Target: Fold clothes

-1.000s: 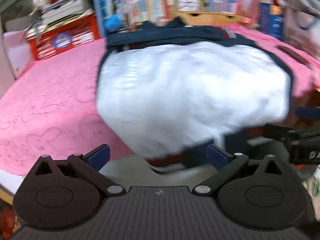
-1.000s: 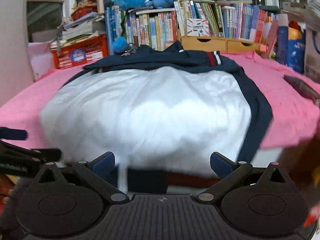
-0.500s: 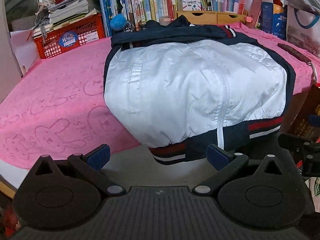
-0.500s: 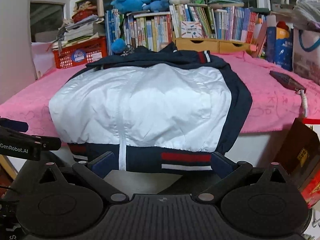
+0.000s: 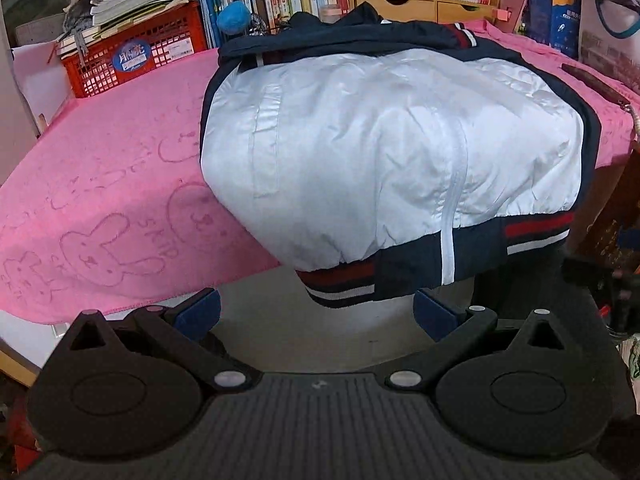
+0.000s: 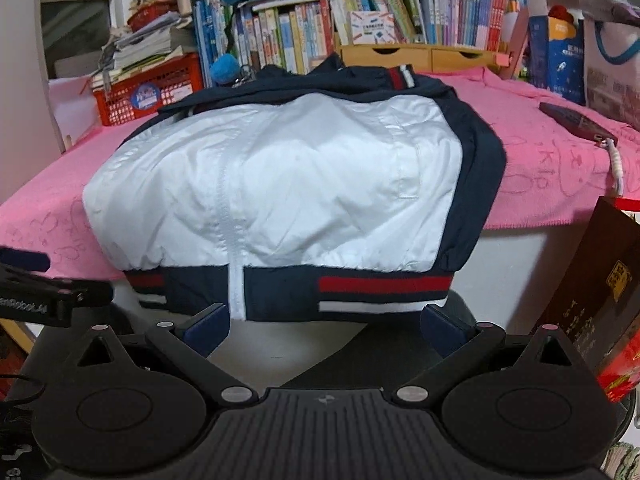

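A white and navy jacket (image 5: 384, 160) (image 6: 280, 184) lies on the pink towel (image 5: 104, 200) (image 6: 560, 184) covering the table. Its navy hem with red and white stripes hangs over the front edge. The sleeves look tucked in at the sides and the collar lies at the far end. My left gripper (image 5: 316, 314) is open just below and in front of the hem, holding nothing. My right gripper (image 6: 326, 326) is open too, just under the hem, with nothing between its fingers. The left gripper's side also shows at the left edge of the right wrist view.
A red crate (image 5: 132, 56) (image 6: 148, 92) stacked with papers stands at the back left. Books and a wooden drawer box (image 6: 420, 56) line the back. A dark flat case (image 6: 576, 122) with a cord lies on the towel at right. A brown box (image 6: 600, 280) stands off the table's right front.
The jacket was blurred in motion a second ago and now lies still with the hem draped over the edge. Both grippers have drawn back slightly and stay open.
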The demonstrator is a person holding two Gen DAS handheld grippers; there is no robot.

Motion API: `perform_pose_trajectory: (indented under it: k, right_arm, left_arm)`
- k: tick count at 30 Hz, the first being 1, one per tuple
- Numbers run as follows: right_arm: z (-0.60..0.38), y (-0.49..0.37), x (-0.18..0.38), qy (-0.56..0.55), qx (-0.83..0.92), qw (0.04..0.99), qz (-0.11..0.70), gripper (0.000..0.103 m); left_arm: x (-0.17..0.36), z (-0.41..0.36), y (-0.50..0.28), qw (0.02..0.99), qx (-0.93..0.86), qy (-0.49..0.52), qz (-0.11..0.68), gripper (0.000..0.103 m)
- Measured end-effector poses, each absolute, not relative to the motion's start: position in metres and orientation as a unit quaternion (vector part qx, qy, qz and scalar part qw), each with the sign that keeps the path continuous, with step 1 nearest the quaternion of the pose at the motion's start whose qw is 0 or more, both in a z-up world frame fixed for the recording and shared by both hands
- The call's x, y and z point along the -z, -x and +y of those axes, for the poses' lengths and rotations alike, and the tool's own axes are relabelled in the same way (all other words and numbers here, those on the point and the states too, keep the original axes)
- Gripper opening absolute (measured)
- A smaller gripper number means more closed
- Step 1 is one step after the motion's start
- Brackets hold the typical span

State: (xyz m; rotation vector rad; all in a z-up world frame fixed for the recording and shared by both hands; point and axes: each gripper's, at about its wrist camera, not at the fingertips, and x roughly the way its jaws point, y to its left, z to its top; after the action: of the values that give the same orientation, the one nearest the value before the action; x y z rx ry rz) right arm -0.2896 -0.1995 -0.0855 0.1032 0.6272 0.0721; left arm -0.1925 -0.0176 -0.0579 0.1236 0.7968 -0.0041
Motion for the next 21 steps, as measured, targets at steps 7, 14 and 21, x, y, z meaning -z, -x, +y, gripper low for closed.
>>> perform_pose_trajectory:
  k: [7, 14, 21]
  right_arm:
    - [-0.238, 0.28, 0.11, -0.023, -0.036, 0.962, 0.269, 0.103]
    - [-0.279, 0.236, 0.133, -0.125, -0.034, 0.953, 0.274, 0.102]
    - [-0.297, 0.212, 0.139, -0.207, -0.084, 0.922, 0.318, 0.022]
  left_arm:
    - [0.065, -0.014, 0.189, 0.912, -0.002, -0.054, 0.406, 0.103]
    - [0.068, -0.018, 0.188, 0.909, -0.005, -0.065, 0.411, 0.103]
    - [0.063, -0.012, 0.191, 0.915, -0.012, -0.057, 0.399, 0.103]
